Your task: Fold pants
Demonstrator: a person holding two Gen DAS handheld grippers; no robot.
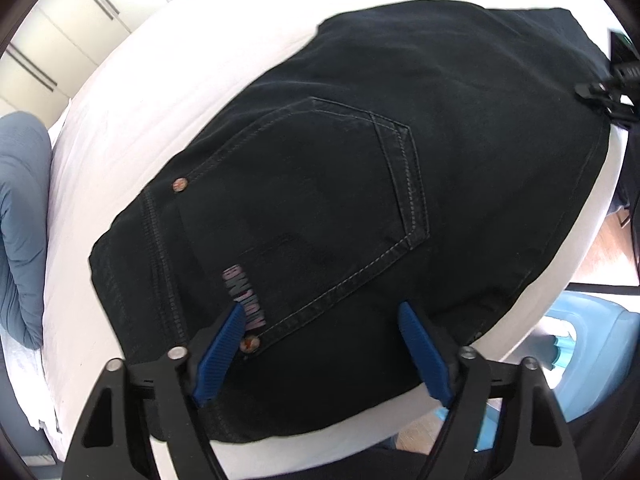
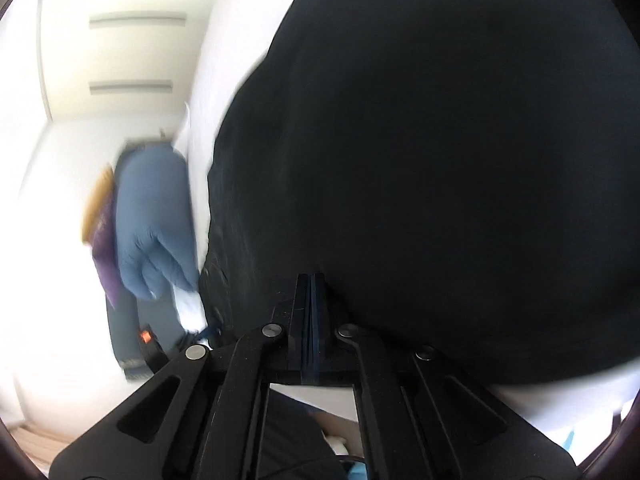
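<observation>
The black denim pants (image 1: 360,184) lie folded on the white-sheeted bed (image 1: 132,120), back pocket up, reaching to its near edge. To finish well, I'd press the stack flat and square its edges before letting go. The left gripper (image 1: 324,350) hovers over the waistband at the near edge, blue pads (image 1: 218,360) wide apart, holding nothing. The right gripper (image 2: 310,312), at the far right edge, has its jaws together; whether cloth is pinched between them cannot be told.

White bed (image 1: 132,128), blue-grey pillow (image 1: 20,220) beside it, pale wardrobe doors (image 1: 60,32), wooden floor (image 1: 592,260), bright daylight
</observation>
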